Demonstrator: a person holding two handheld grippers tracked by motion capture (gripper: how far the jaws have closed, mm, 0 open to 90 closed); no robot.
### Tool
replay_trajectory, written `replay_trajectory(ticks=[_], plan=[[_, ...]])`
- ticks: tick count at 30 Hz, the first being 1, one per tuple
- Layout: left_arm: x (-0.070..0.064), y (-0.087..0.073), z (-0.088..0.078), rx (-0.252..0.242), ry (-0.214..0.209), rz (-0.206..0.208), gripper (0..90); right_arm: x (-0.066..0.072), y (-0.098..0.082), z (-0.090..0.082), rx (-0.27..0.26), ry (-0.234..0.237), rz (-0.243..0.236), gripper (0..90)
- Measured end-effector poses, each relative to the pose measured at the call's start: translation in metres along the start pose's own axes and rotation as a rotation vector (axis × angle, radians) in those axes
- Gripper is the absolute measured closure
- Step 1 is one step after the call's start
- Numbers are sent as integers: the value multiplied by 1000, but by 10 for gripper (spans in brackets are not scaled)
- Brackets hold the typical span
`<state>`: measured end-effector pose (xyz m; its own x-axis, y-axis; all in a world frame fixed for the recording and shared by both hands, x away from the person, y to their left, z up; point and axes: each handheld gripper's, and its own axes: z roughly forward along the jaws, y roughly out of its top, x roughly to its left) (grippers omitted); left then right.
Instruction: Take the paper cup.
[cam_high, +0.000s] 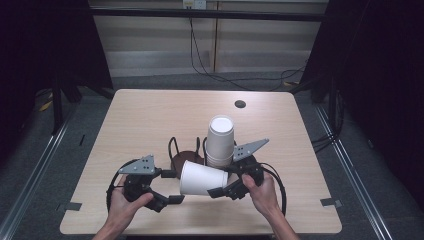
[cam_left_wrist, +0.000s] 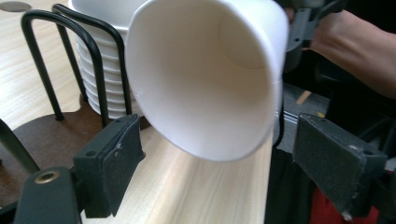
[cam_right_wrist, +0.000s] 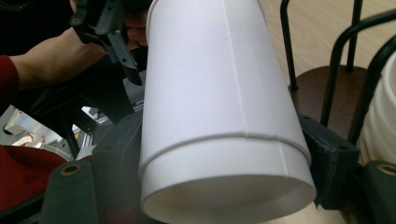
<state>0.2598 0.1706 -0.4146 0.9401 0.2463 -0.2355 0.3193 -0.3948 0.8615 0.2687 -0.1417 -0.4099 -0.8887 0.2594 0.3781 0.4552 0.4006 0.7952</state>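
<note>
A white paper cup (cam_high: 200, 179) (cam_left_wrist: 205, 79) (cam_right_wrist: 219, 93) lies level above the table's near part, its mouth turned to the left. My right gripper (cam_high: 224, 181) (cam_right_wrist: 224, 163) is shut on its base end, a pad on each side. My left gripper (cam_high: 175, 186) (cam_left_wrist: 224, 163) stands open at the cup's mouth, with its jaws either side of the rim and clear of it. Just behind, a tall stack of white cups (cam_high: 220, 142) (cam_left_wrist: 100, 70) (cam_right_wrist: 380, 126) stands in a holder (cam_high: 182, 159) (cam_left_wrist: 46, 135) (cam_right_wrist: 317, 84) that has a brown base and black wire loops.
The light wooden table (cam_high: 150, 120) has a dark round hole (cam_high: 240, 104) near its far edge. Its near edge runs just under my hands. Cables (cam_high: 220, 75) trail on the floor beyond the table. Dark curtains hang at both sides.
</note>
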Motion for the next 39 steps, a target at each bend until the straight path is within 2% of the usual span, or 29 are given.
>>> replay_trajectory(ticks=[4,6,8,11,14,16,20,22,27,30,35,37,39], plan=[[0,-1,2,-23,9,-15,158,3,1,-1,-21,10,-34,249],[0,-1,3,-29,0,-18,158,5,2,-1,-22,3,-45,249],[-2,-1,1,-58,14,-27,159,6,2,0,-24,2,-59,249],[-3,0,1,-71,7,-11,153,7,2,1,-26,11,-75,249],[-2,0,0,-97,-10,-15,149,8,3,2,-24,17,-83,250],[-2,0,1,-97,-12,-11,128,8,3,3,-23,25,-90,250],[-3,1,5,-97,29,-10,12,9,3,5,-22,38,-97,250],[-4,3,7,-106,10,-24,3,9,3,5,-16,41,-100,250],[-6,3,11,-98,-13,-11,1,12,5,8,-15,50,-110,250],[-6,2,13,-98,-28,-19,1,13,5,10,-5,58,-111,250],[-6,0,16,-86,-35,-17,3,13,4,12,-10,65,-110,250],[-7,0,17,-89,-51,-12,29,13,4,13,-2,67,-110,250],[-8,1,16,-94,-49,-15,54,12,4,13,-1,72,-108,251]])
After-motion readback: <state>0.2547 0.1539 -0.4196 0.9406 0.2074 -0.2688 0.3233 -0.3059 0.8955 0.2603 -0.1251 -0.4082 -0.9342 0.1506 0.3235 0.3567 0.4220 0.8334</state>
